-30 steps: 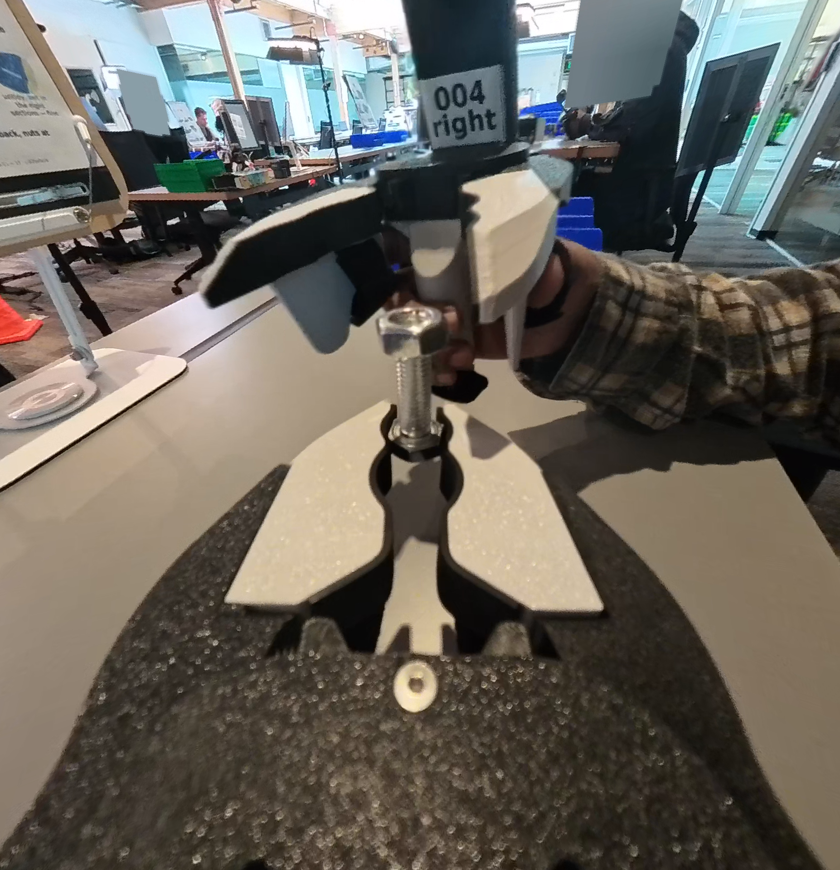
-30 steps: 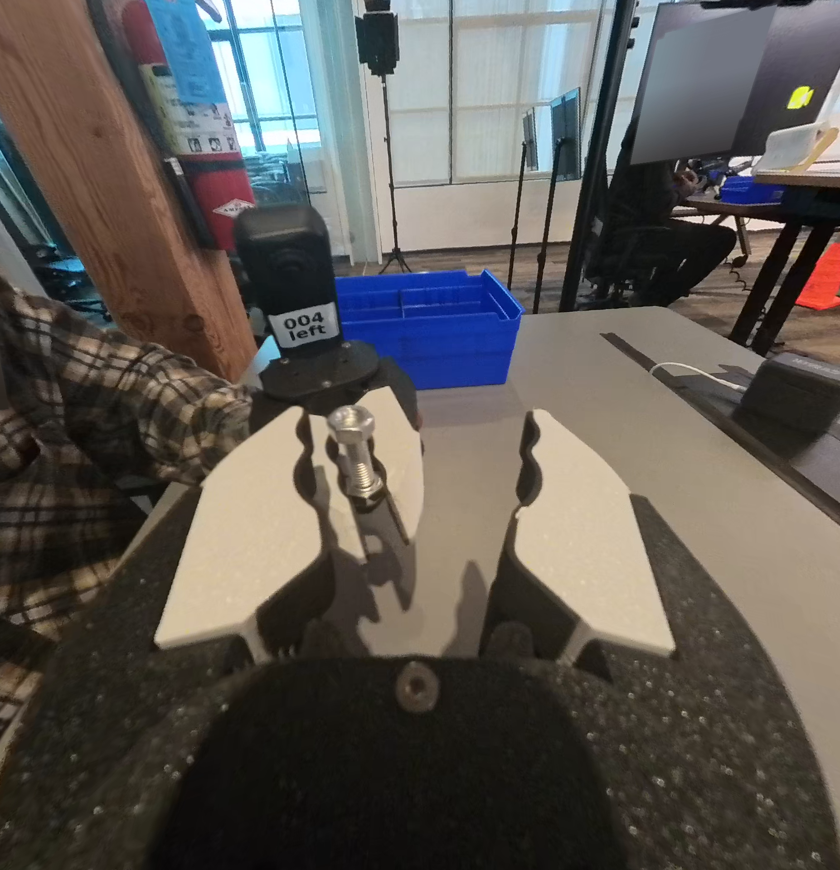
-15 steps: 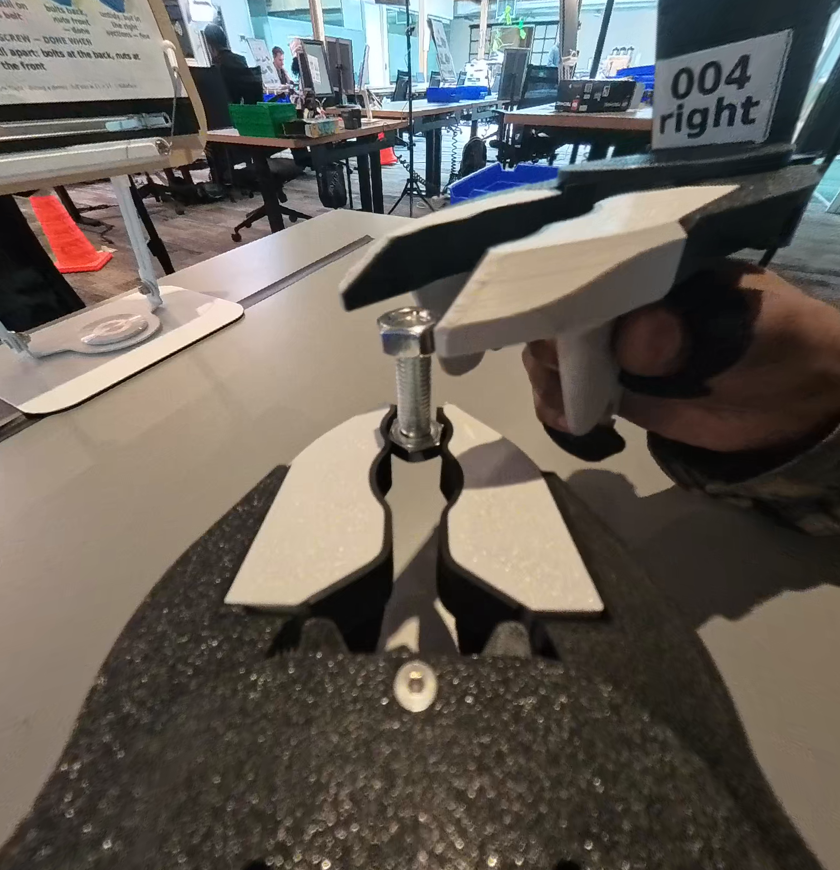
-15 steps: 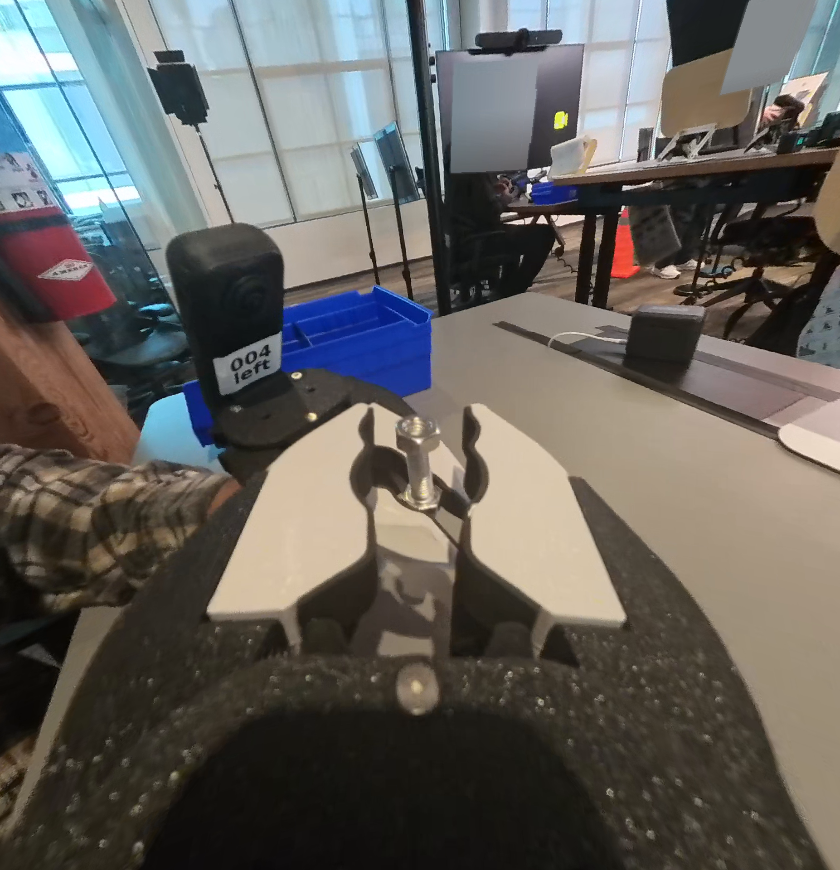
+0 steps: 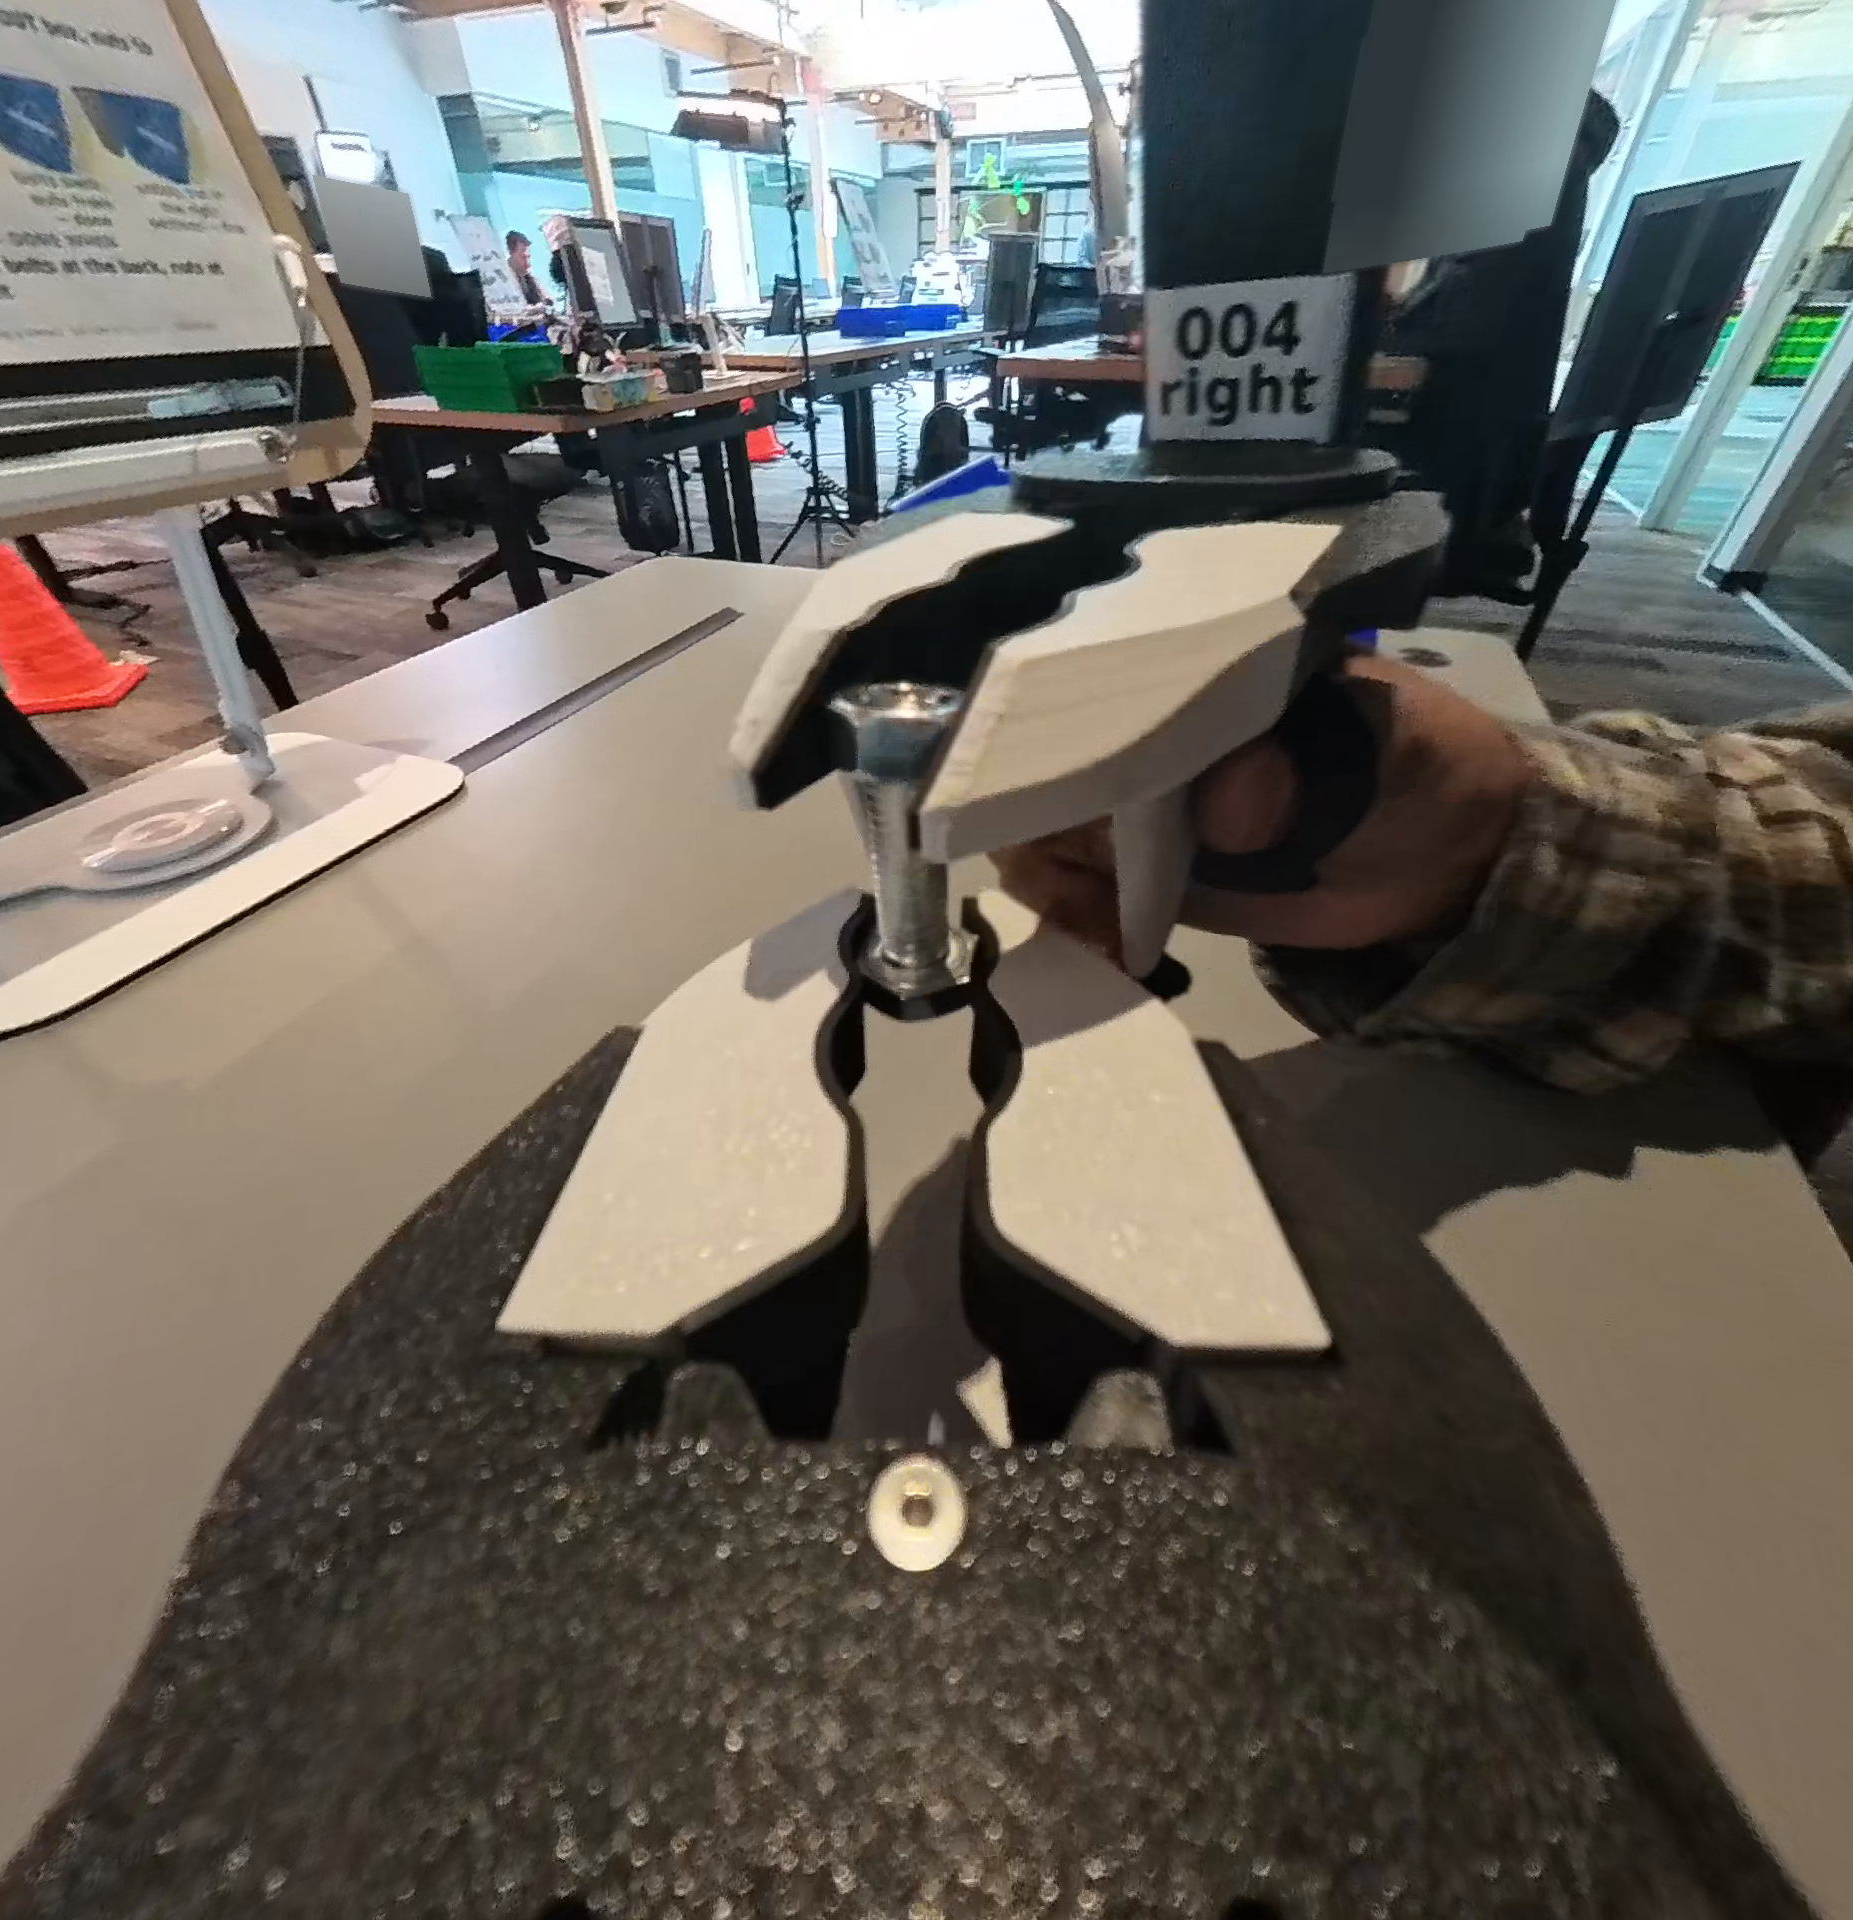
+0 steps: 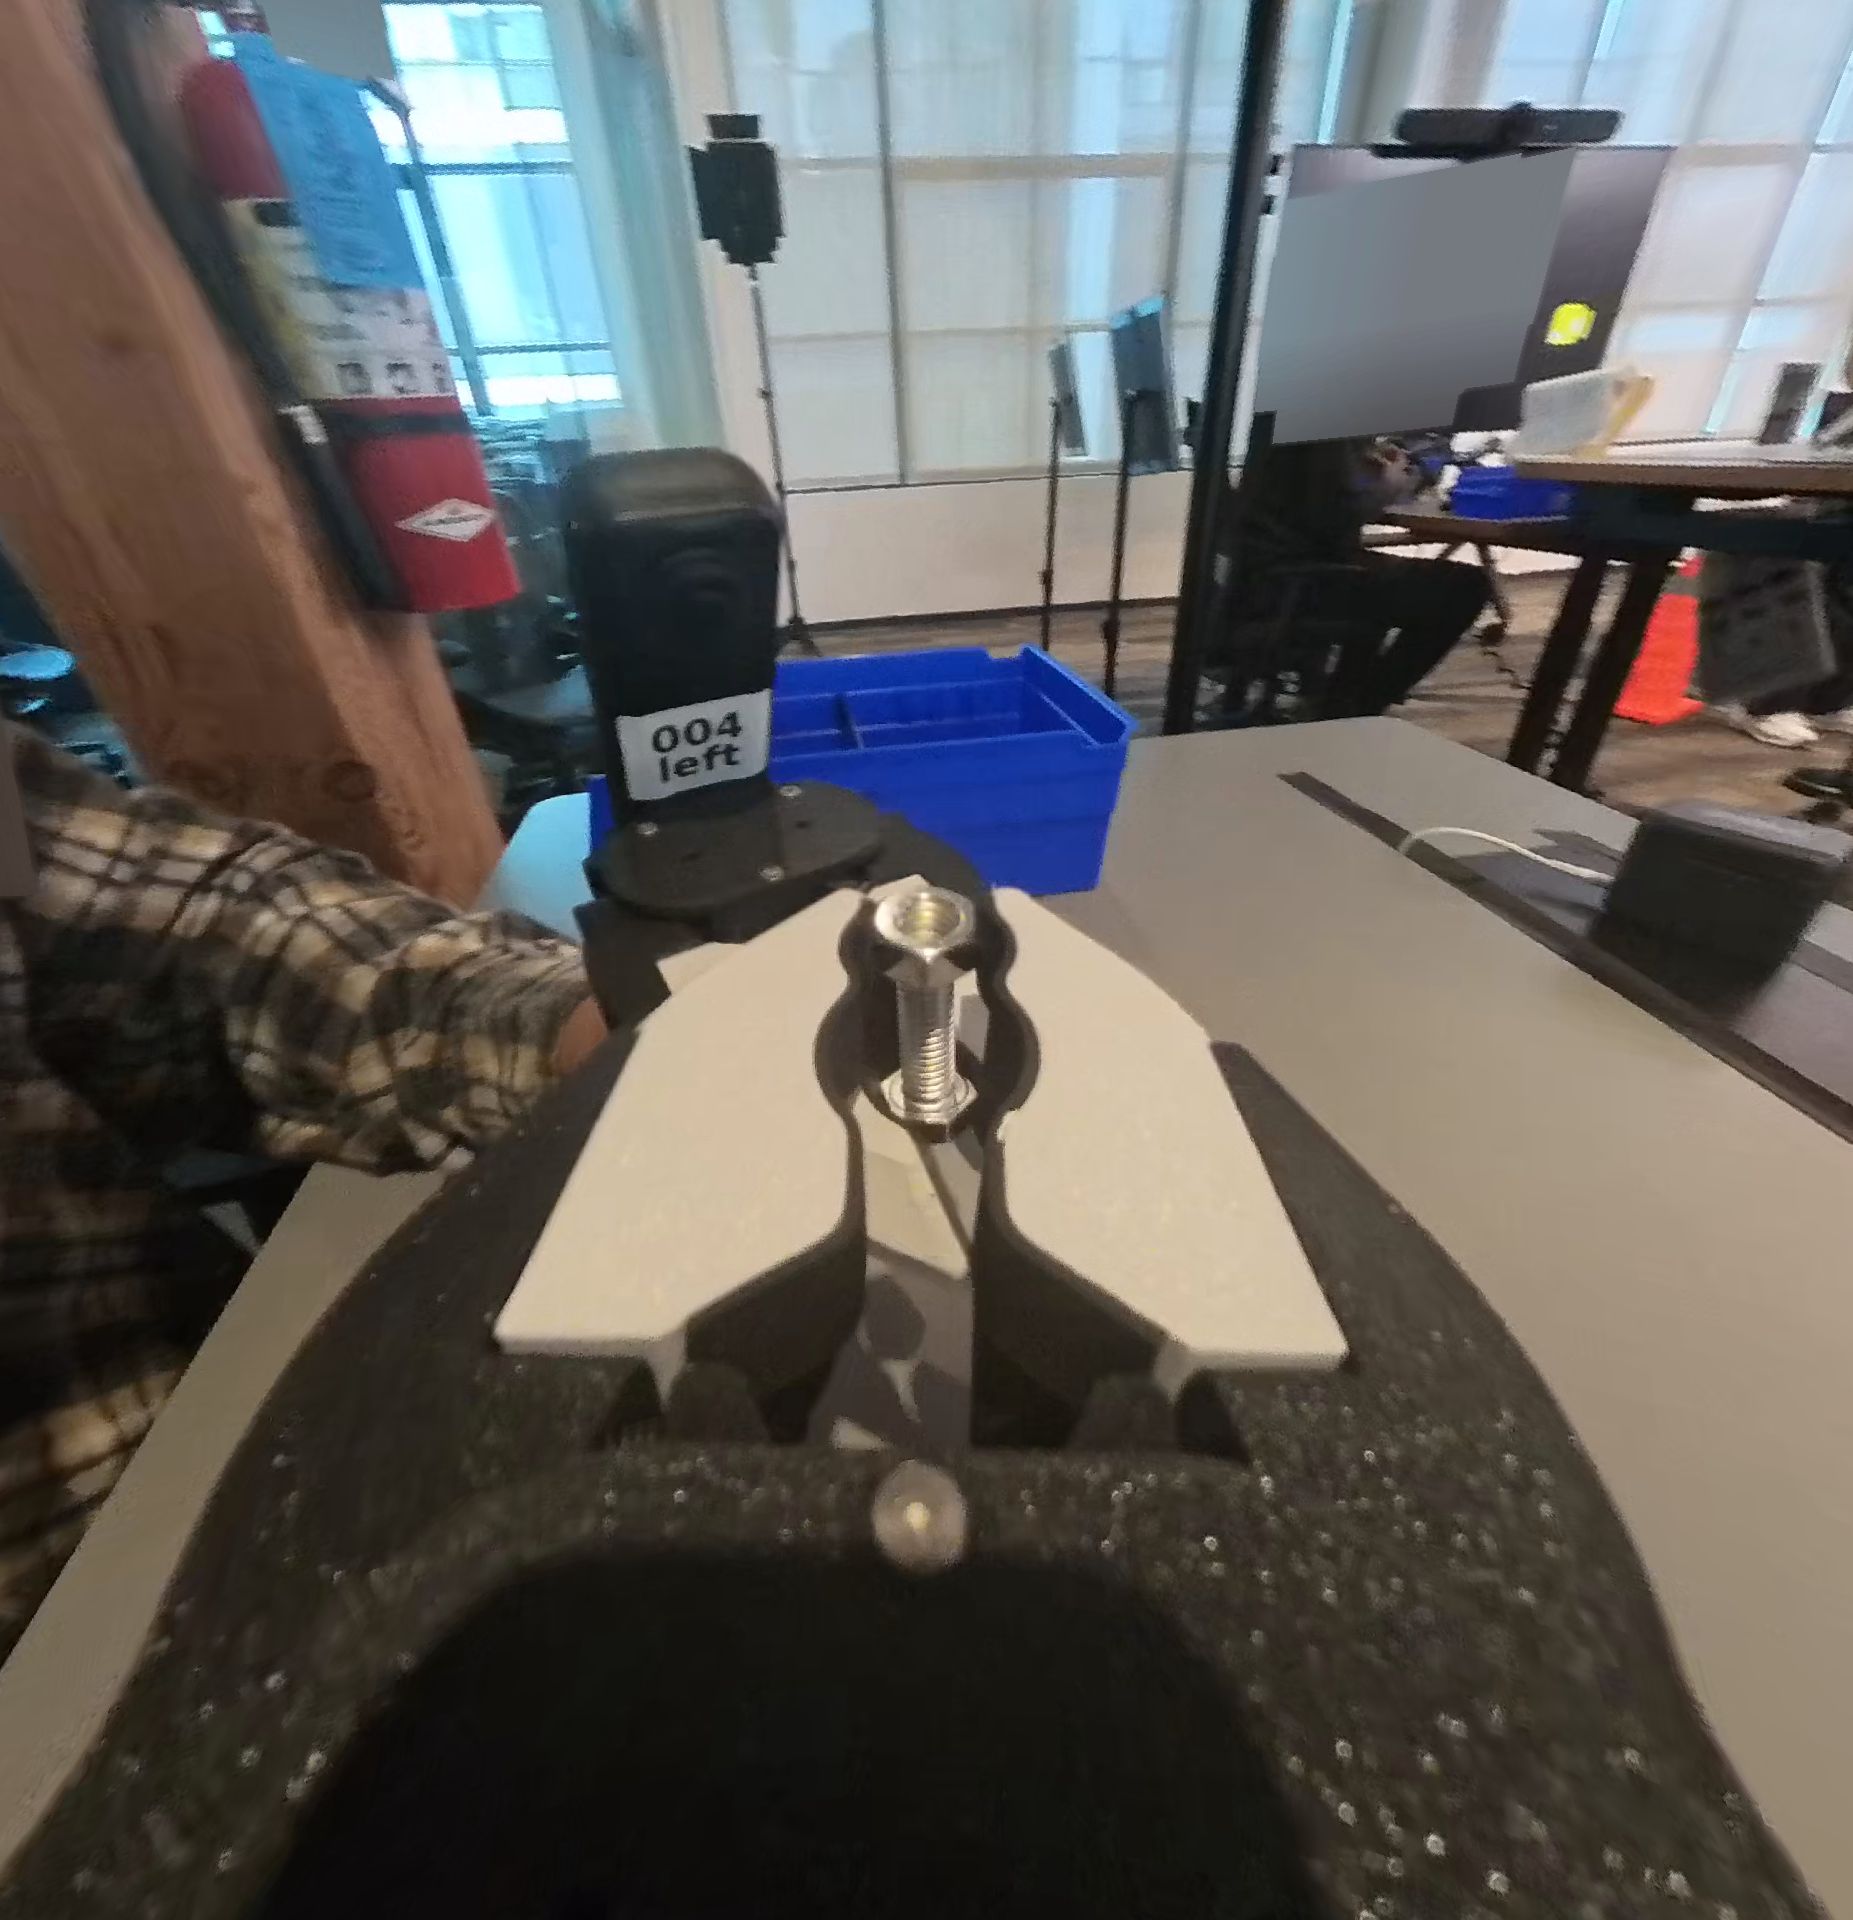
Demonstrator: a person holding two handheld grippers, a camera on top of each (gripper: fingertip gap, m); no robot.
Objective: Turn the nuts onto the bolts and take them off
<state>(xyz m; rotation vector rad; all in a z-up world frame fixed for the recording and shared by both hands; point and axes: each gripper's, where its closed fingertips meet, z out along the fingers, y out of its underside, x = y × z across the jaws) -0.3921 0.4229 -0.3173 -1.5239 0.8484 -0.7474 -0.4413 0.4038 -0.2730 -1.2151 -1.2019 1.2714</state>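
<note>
My left gripper (image 5: 914,961) jaws narrow, clamped on the nut (image 5: 914,954) at the bolt's (image 5: 901,821) lower end. Right gripper (image 6: 922,935) jaws pinch the bolt head. Bolt upright above grey surface (image 5: 278,1039), blue bin (image 6: 953,769) at far edge.

On my feed: bolt (image 5: 898,805) & nut (image 5: 917,961) silver; fingers (image 5: 714,1174) white, bodies black; sleeve (image 5: 1680,873) tan/black plaid; table (image 5: 226,1091) grey; bin (image 6: 953,769) blue; cone (image 5: 39,634) orange; extinguisher (image 6: 423,499) red.
</note>
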